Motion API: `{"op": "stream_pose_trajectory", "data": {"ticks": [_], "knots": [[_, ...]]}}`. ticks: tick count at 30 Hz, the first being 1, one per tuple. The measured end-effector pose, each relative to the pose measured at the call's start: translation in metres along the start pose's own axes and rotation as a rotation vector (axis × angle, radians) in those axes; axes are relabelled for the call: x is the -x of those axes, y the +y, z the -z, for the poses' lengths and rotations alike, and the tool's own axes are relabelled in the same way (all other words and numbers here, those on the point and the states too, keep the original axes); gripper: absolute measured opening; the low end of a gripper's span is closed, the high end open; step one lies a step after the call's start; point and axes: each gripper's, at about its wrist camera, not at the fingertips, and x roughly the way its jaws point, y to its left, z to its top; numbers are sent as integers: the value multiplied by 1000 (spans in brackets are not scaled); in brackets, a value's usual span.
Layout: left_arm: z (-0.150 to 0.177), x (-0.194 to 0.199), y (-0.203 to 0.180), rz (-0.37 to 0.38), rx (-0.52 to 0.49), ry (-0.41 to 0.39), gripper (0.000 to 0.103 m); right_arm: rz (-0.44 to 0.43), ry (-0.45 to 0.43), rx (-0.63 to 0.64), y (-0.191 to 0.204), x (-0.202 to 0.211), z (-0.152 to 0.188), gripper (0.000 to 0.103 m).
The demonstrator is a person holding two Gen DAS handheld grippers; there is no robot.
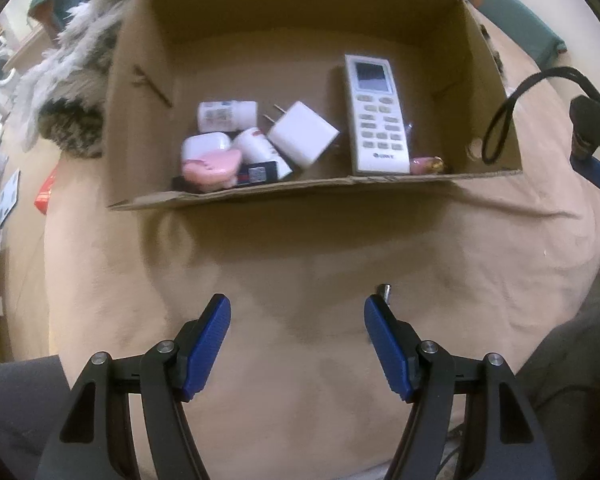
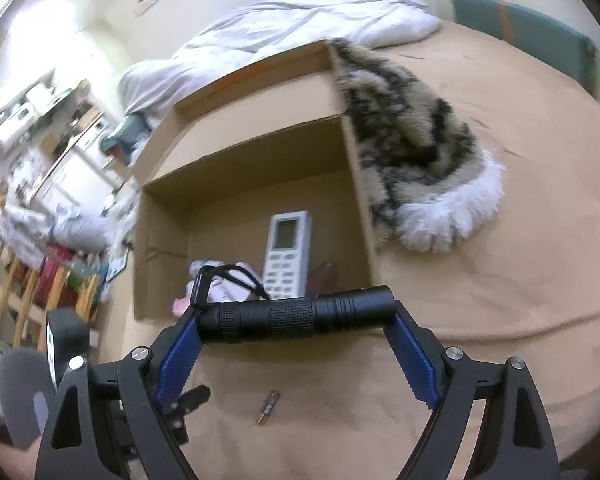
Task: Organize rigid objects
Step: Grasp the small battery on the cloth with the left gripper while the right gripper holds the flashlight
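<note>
Fingers [image 2: 180,354] of your right gripper [image 2: 296,316] clamped the black ribbed metal flashlight [image 2: 296,314] endwise, near the open brown cardboard box [image 2: 360,168]. Your left gripper [image 1: 298,344] gaped, empty. White remote control [image 1: 376,116] and charger already boxed; small battery [image 2: 267,407] left on the bed.

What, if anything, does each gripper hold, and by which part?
The right gripper holds a black flashlight lengthwise, clamped at its two ends. The left gripper holds nothing.
</note>
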Motion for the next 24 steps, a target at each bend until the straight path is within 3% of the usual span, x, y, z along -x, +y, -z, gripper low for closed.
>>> {"op": "stream_pose_trajectory", "data": {"ticks": [9, 14, 17, 20, 22, 24], "knots": [[-3, -26, -33, 10, -50, 61, 66, -26, 62, -25, -4, -15, -3, 93], [-5, -53, -58, 15, -112, 145, 66, -30, 60, -45, -10, -14, -5, 93], [-7, -71, -66, -11, -133, 186, 61, -32, 73, -64, -14, -16, -5, 93], [-9, -78, -71, -40, -156, 179, 54, -32, 80, -62, -13, -18, -5, 93], [-10, -78, -75, -50, -174, 169, 40, -30, 86, -57, -12, -19, -5, 93], [-10, -77, -75, -52, -181, 171, 35, -29, 92, -53, -11, -21, -4, 93]]}}
